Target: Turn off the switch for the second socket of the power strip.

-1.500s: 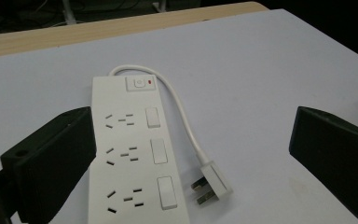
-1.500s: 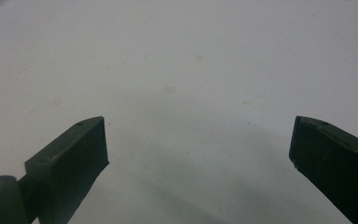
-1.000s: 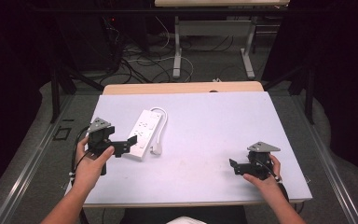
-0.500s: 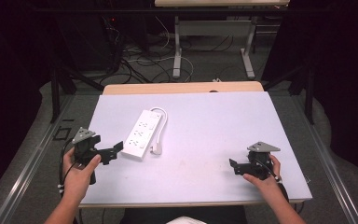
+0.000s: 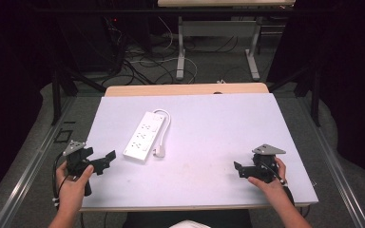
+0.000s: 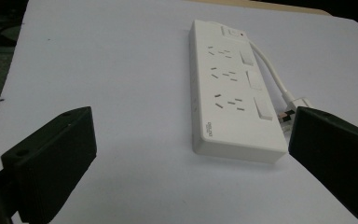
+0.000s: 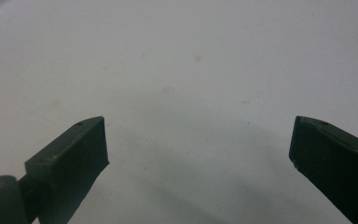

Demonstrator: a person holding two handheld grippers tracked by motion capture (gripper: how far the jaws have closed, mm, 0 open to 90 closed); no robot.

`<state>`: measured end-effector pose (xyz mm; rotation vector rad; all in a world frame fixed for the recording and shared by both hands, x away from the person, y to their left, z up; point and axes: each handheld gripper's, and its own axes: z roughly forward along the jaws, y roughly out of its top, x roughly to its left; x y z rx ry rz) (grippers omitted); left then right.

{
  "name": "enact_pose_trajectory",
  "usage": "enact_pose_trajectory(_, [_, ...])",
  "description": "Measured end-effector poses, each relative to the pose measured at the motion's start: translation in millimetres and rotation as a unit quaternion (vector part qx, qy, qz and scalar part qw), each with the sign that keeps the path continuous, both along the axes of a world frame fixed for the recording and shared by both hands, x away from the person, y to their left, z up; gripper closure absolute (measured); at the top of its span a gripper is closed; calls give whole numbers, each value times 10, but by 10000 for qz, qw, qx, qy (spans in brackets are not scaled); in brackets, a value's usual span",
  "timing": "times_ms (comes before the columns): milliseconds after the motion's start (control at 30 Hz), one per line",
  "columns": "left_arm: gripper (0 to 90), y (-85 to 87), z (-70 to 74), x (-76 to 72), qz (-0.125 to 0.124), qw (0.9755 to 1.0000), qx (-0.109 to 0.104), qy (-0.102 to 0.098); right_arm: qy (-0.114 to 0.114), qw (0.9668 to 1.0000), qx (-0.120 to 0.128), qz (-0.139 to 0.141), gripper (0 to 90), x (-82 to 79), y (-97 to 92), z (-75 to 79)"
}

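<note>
At the near edge of the white table [image 5: 209, 118], the left gripper [image 5: 105, 160] is held in the person's left hand [image 5: 73, 183] over the near left corner, and its jaws are seen spread wide with nothing between them. In the left gripper view the same two black jaws are set far apart at the bottom corners of the frame, and bare table surface is seen in the gap. At the near right, the right gripper [image 5: 237, 168] is held low over the table in the right hand [image 5: 271, 178], close to the front edge; in the right gripper view its jaws are likewise parted widely over plain white tabletop, and nothing is held. Farther in, just beyond the left gripper and apart from it, a white power strip [image 5: 145, 135] is laid flat on the table, angled away toward the far right; three socket groups and their switches are shown on its top face in the left gripper view [image 6: 233, 98]. Its white cable [image 5: 164, 128] is looped along its right side, and the plug [image 5: 159, 151] is laid on the table just beside the strip's near end
</note>
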<state>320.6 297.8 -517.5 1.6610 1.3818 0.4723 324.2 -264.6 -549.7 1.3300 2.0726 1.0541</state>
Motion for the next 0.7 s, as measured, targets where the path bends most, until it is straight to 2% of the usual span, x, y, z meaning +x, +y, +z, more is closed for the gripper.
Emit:
enact_pose_trajectory(433, [7, 74, -231, -64, 82, 9999, -60, 71, 14, 10000, -13, 45, 41, 1, 0, -6])
enact_pose_trajectory(500, [7, 73, -255, -68, 76, 9999, 5, 82, 13, 10000, -7, 30, 42, 1, 0, -4])
enact_pose_trajectory(633, [7, 76, -296, -66, 90, 9994, 334, 64, -9, 10000, 6, 22, 44, 2, -5, 2])
enact_pose_trajectory(700, [7, 73, -309, -64, 98, 9991, 402, 55, -10, 10000, 3, 16, 44, -4, -6, 7])
